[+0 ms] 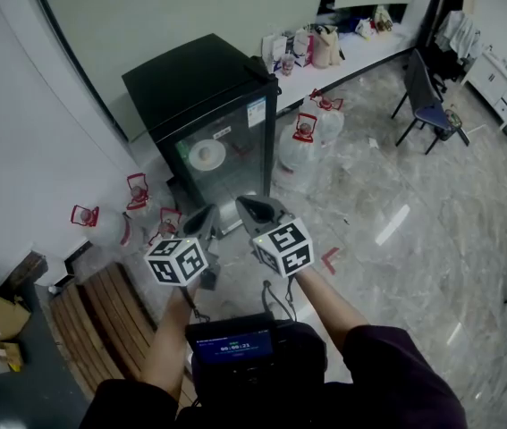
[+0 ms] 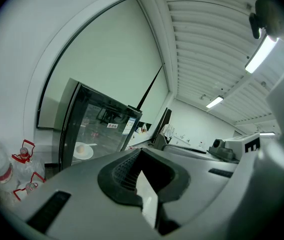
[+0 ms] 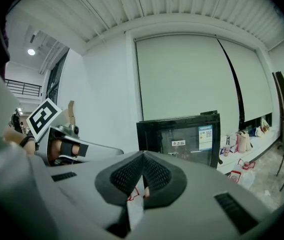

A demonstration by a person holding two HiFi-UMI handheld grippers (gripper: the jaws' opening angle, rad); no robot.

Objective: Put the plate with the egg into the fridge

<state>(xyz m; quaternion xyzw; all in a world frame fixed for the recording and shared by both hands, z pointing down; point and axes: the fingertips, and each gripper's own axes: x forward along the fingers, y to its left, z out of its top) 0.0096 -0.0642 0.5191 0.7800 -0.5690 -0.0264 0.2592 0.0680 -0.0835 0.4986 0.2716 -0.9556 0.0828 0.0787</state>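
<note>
I hold left gripper (image 1: 201,220) and right gripper (image 1: 255,211) low center, both jaws pressed together, empty. Plate (image 1: 207,155) with egg (image 2: 80,148) sits behind the fridge (image 1: 190,74) glass, mid frame.

Floor (image 1: 396,204) bears fridge (image 1: 201,88) (jugs (image 1: 311,139) too).

You stand on a glossy marble floor (image 1: 396,195). A white wall (image 1: 21,132) flanks your left, pale blinds (image 3: 182,79) cover the windows, a dark chair (image 1: 423,96) stands near the floor's far right corner, and strip lights (image 2: 259,56) glow overhead.
</note>
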